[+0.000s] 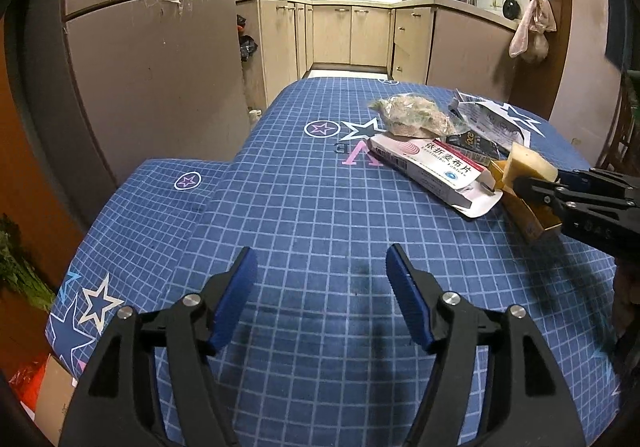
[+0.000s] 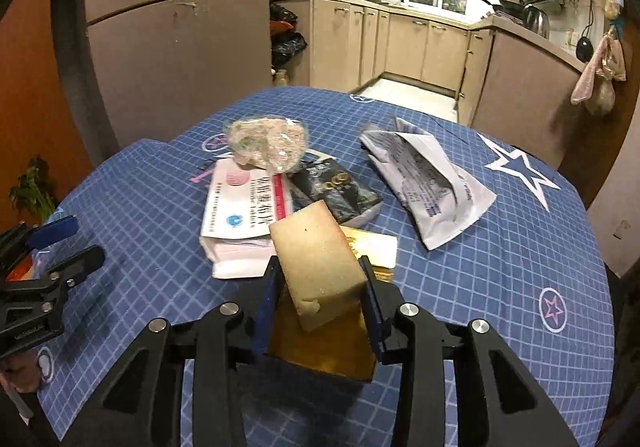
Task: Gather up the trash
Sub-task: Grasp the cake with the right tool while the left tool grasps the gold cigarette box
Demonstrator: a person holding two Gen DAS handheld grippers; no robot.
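Note:
My right gripper is shut on a beige sponge block, its blue pads pressing both sides. It hangs just over an open gold box on the blue checked tablecloth. Beyond lie a white medicine box, a black packet, a clear bag of crumbs and a crumpled white paper bag. My left gripper stands open above bare cloth with nothing between its fingers. In the left wrist view the sponge block and right gripper sit at the right, past the medicine box.
A brown fridge stands left of the table, with kitchen cabinets behind. The table's left edge drops to a cardboard box and green leaves. Cloths hang on the right wall.

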